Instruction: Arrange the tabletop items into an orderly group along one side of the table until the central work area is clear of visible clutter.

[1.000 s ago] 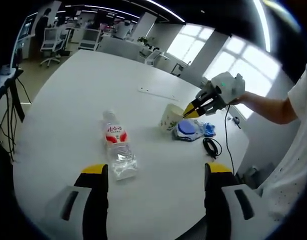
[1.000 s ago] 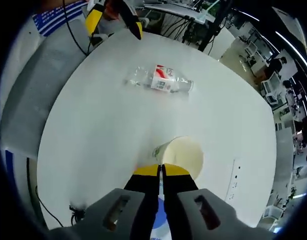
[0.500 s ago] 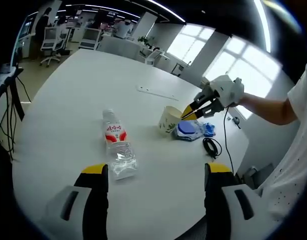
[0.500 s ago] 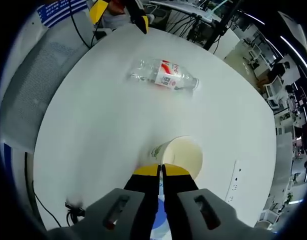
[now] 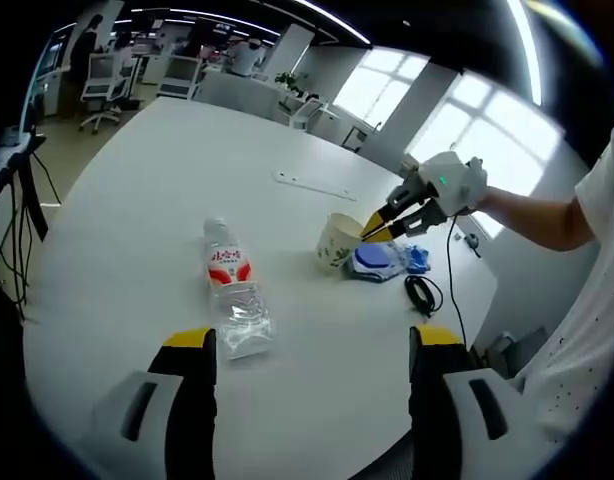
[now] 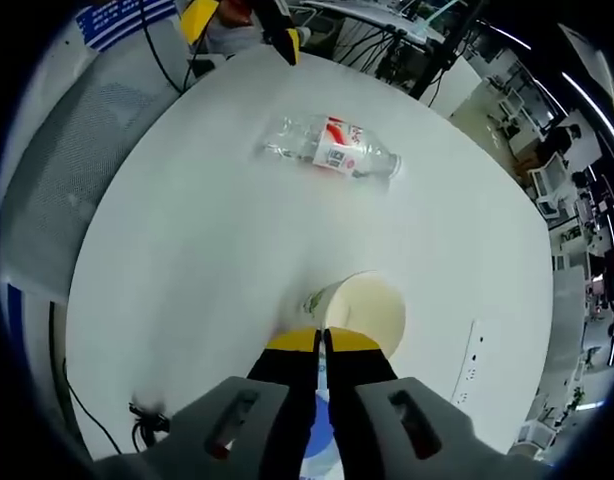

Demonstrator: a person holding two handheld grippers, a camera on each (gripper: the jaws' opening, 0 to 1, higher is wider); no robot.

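Near one edge of the white table (image 5: 137, 190) the paper cup (image 5: 339, 238) stands just beside a blue packet (image 5: 375, 260) and a black cable (image 5: 423, 295), so that group looks started. The right gripper (image 6: 321, 342) has its jaws together on the cup's rim. The left gripper (image 5: 312, 345) hangs wide apart, holding nothing. The water bottle (image 5: 232, 290) lies on its side in the middle and needs moving
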